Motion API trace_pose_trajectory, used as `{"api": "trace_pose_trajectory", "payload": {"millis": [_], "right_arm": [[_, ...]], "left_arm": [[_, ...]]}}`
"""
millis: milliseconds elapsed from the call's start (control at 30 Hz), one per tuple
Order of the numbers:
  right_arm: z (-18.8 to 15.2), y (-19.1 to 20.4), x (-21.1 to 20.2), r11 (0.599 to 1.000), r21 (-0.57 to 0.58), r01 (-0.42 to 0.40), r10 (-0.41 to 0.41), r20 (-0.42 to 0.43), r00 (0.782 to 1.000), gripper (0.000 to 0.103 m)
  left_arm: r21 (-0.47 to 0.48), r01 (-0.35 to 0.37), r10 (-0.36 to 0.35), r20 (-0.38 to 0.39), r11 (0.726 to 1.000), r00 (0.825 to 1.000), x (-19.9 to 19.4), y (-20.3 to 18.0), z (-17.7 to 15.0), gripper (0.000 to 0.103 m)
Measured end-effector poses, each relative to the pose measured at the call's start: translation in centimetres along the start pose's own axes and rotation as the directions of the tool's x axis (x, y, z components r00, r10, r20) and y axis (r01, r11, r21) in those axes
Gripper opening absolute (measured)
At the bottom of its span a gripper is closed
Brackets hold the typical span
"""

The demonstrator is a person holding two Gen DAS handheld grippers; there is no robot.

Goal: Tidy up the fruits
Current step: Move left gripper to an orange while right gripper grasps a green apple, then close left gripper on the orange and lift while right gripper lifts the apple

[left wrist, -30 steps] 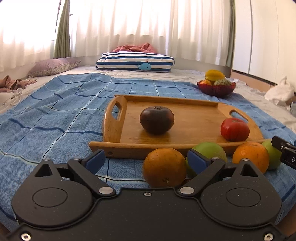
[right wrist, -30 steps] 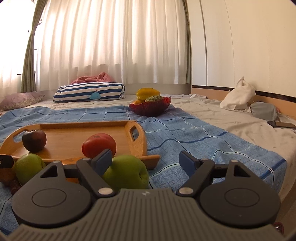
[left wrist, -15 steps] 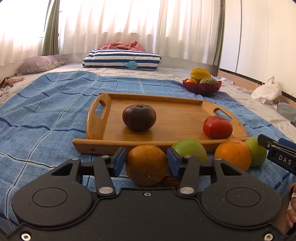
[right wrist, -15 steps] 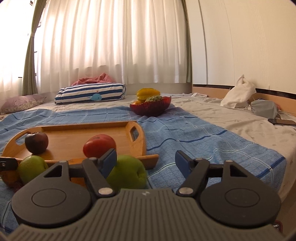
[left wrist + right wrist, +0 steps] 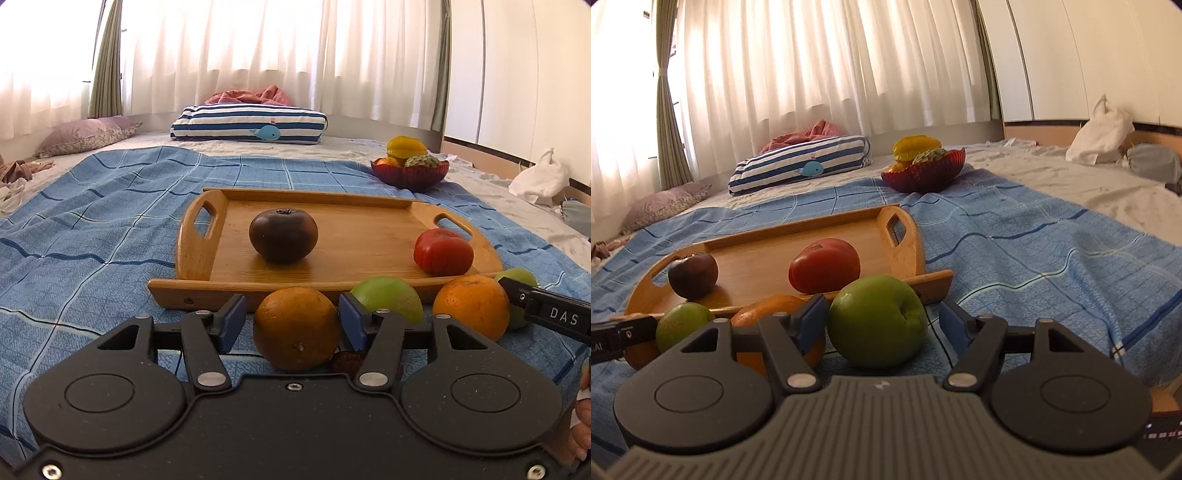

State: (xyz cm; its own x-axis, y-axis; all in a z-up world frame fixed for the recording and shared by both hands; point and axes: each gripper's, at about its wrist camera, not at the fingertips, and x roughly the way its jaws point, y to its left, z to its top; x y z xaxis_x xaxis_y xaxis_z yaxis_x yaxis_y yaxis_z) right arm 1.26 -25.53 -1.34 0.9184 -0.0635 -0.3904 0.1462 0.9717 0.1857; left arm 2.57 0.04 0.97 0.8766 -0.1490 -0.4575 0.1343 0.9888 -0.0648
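A wooden tray lies on a blue blanket and holds a dark tomato and a red tomato. In front of it lie an orange, a green apple, a second orange and another green apple. My left gripper has its pads around the first orange, with a small gap on the left side. My right gripper is open around a green apple, its left pad near it, its right pad apart.
A red bowl of fruit stands behind the tray to the right. A striped pillow lies at the back. A white bag and grey cloth lie at the far right. The right gripper's finger shows at the left view's right edge.
My left gripper's jaws have closed in around the orange. My right gripper has moved left so the green apple sits between its jaws, which narrowed a little.
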Motion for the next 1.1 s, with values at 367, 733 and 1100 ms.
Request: {"api": "trace_pose_trajectory", "payload": {"millis": [367,733,1100], "right_arm": [[0.2,-1.3,2.3,0.989,0.141,-0.046,0.057,-0.073,0.996,0.074],[0.4,-1.3,2.1,0.988,0.146,-0.049,0.059,-0.067,0.996,0.064],[0.5,-1.1,1.1,0.994,0.107,-0.019,0.026,-0.057,0.998,0.064]], "left_arm": [[-0.074,0.041,-0.042,-0.004,0.996,0.999,0.3,1.1,-0.1,0.050],[-0.045,0.028,-0.028,-0.010,0.999,1.000,0.3,0.5,0.1,0.049],[0.036,-0.002,0.000,0.053,0.999,0.999,-0.3,-0.4,0.9,0.026]]}}
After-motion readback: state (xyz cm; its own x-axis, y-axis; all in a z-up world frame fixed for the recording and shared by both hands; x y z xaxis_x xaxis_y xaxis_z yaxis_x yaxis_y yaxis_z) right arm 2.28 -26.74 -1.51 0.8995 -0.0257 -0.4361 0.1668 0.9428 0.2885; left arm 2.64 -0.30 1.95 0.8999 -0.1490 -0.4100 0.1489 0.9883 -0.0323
